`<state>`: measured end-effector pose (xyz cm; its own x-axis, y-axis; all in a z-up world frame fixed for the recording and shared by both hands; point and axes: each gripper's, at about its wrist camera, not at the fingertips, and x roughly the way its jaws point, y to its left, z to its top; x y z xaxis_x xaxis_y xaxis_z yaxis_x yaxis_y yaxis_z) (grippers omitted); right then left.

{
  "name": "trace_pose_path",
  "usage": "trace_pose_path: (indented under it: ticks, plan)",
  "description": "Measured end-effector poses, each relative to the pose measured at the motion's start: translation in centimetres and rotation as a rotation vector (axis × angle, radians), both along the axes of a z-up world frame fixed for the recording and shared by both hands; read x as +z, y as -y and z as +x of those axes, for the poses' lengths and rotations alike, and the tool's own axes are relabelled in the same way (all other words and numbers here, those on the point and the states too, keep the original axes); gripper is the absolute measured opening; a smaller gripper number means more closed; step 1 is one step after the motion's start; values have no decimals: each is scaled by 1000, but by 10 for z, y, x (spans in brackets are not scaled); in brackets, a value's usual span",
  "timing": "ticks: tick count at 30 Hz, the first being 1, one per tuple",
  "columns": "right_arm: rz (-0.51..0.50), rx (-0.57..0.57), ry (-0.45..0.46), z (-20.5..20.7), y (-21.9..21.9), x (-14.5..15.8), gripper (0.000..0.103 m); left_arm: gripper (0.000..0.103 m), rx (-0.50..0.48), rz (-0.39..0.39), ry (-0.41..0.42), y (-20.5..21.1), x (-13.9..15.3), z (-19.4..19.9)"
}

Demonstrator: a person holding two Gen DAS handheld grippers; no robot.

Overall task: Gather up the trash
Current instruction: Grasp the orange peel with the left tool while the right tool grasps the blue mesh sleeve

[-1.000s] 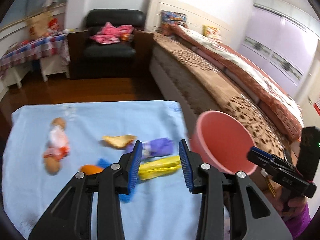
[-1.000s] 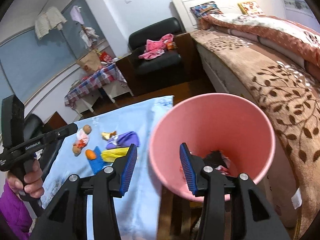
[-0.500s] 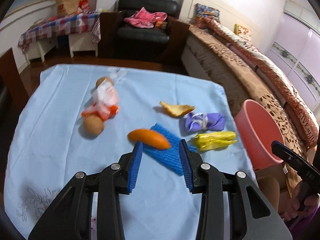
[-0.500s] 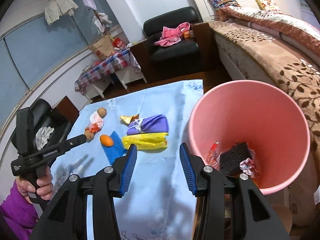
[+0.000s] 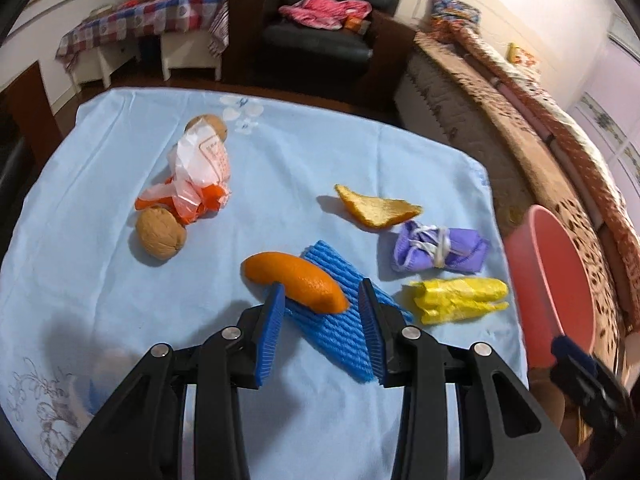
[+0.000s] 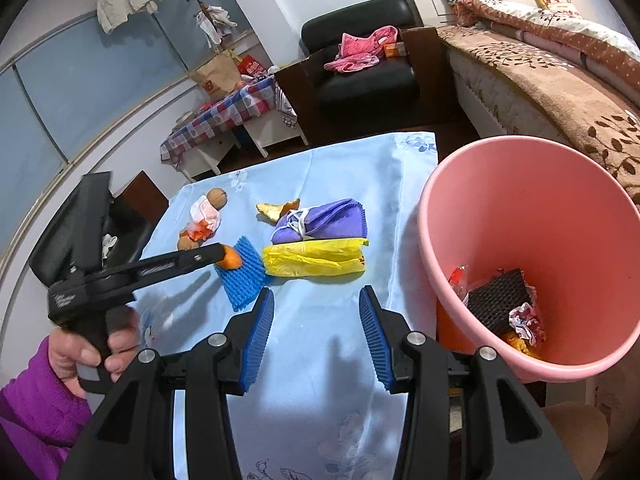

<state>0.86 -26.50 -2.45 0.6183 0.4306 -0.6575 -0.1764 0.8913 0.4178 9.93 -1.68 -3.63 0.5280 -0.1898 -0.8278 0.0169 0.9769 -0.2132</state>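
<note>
Trash lies on a table with a light blue cloth: an orange peel on a blue foam net, a second peel piece, a purple wad, a yellow bag, two walnuts and an orange-white plastic bag. My left gripper is open, its jaws either side of the near end of the orange peel, just above the net. My right gripper is open and empty over the cloth, left of the pink bin, which holds scraps.
The bin stands off the table's right edge, beside a bed. A black armchair and a checked side table stand beyond the far edge. The left gripper's body crosses the right wrist view.
My left gripper swung left from the bin side and came down over the orange peel and blue net. The right gripper drew back, so the bin sits further right in its view.
</note>
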Motion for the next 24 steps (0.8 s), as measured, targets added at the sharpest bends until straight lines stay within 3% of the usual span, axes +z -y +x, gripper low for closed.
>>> trace_pose_path:
  ticks: [5,14,16,24]
  plan:
    - [5,15,-4,2,-2,-3,44,38,63,9,-27,-3,-9,10]
    - [2,48,-6,3,-8,-7,44,33,76,8,0,-17,-9,4]
    - [0,57,-5,3,-12,-7,44,29,74,-7,2,-20,-7,2]
    - [-22,118,6,7,-33,-4,44,26,60,-68,29,-35,4,-10]
